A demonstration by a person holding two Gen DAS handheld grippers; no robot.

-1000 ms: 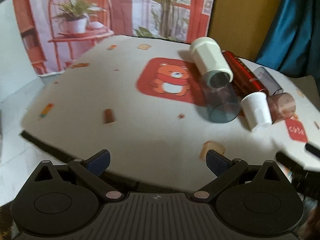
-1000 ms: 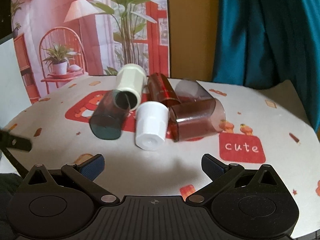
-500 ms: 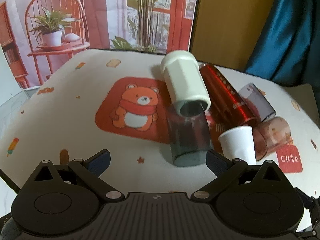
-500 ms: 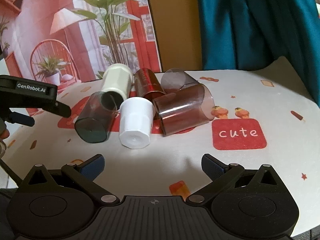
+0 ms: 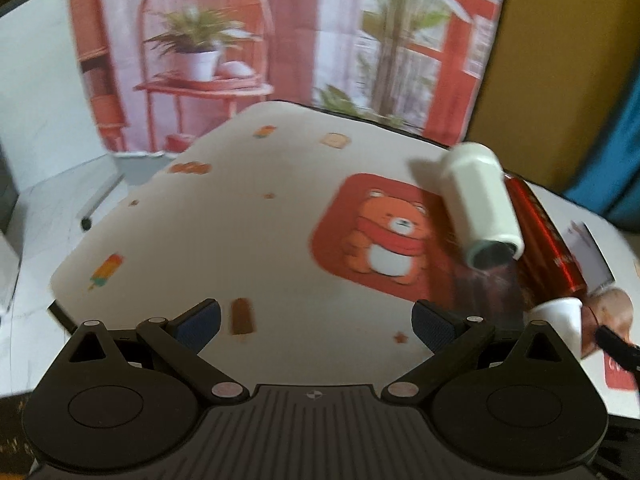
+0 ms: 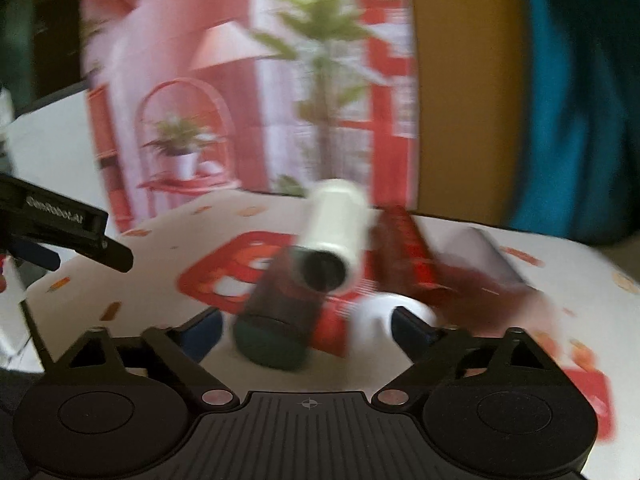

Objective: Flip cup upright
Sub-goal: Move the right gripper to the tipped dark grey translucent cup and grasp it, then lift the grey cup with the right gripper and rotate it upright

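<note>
Several cups lie on their sides in a pile on the table. A cream cup lies behind a dark smoky cup. A small white cup, a red cup, a brown cup and a clear cup lie beside them. My right gripper is open, with the dark cup and the white cup low between its fingers. My left gripper is open and empty, left of the pile. Both views are blurred.
The tablecloth has a bear patch and small food prints. A printed backdrop hangs behind the table, with a blue curtain at the right. The left gripper's body shows at the right view's left edge.
My right gripper has moved forward and down onto the pile, so the dark and white cups now sit between its fingers. My left gripper has swung left, leaving the pile at its right edge.
</note>
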